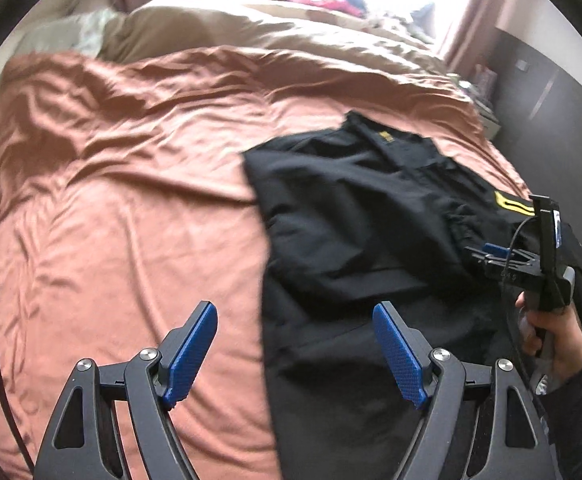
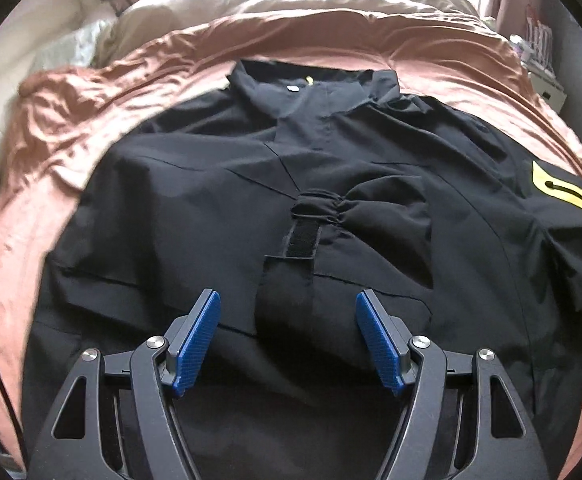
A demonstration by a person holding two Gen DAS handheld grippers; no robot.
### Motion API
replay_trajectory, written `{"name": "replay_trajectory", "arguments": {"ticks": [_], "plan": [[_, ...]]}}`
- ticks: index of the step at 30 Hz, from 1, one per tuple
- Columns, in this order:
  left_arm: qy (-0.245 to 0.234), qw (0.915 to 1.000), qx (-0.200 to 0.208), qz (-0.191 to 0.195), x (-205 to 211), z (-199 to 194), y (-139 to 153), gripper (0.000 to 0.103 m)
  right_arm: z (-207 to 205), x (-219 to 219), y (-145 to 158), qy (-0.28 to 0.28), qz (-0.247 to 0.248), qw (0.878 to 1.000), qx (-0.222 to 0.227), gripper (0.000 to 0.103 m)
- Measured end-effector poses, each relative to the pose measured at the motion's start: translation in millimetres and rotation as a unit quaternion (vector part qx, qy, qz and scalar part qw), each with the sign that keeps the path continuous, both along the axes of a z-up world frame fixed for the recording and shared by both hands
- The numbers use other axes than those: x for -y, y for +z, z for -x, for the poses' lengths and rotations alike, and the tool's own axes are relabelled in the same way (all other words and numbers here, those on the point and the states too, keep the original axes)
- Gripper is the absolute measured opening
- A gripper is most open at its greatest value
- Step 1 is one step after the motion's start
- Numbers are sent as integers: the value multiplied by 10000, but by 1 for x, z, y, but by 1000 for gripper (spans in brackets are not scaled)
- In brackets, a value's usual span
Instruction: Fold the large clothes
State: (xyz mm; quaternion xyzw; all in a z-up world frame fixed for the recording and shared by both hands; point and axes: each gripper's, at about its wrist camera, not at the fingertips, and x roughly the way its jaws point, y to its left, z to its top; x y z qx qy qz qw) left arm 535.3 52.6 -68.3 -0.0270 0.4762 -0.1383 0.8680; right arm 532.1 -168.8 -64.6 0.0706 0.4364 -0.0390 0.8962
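A black jacket [image 2: 219, 184] with a yellow patch [image 2: 567, 192] on one sleeve lies spread on a bed, collar at the far end. One sleeve is folded across its front, its velcro cuff [image 2: 305, 240] at the middle. My right gripper [image 2: 289, 344] is open and empty just above the jacket's lower part. My left gripper [image 1: 295, 356] is open and empty above the jacket's left edge [image 1: 267, 248]. The right gripper also shows in the left wrist view [image 1: 491, 254], held in a hand over the jacket's right side.
The bed has a wrinkled rust-pink sheet [image 1: 111, 184] with beige bedding [image 1: 195, 28] at the far end. Pink curtains and a bright window lie beyond. A dark cabinet [image 1: 551, 92] stands at the right of the bed.
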Motion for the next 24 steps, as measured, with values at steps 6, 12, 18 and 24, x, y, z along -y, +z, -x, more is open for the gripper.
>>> {"name": "replay_trajectory", "arguments": {"ticks": [6, 12, 18, 24], "plan": [[77, 9999, -85, 86, -6, 1, -12, 81, -11, 3, -19, -153, 536, 9982, -207, 69], [-82, 9999, -75, 132, 10, 0, -18, 81, 8, 50, -8, -706, 539, 9960, -124, 69], [-178, 9997, -154, 80, 26, -6, -32, 81, 39, 96, 19, -1284, 724, 9888, 214, 69], [-199, 9994, -258, -128, 33, -14, -50, 81, 78, 141, 20, -1477, -94, 9884, 343, 69]]}}
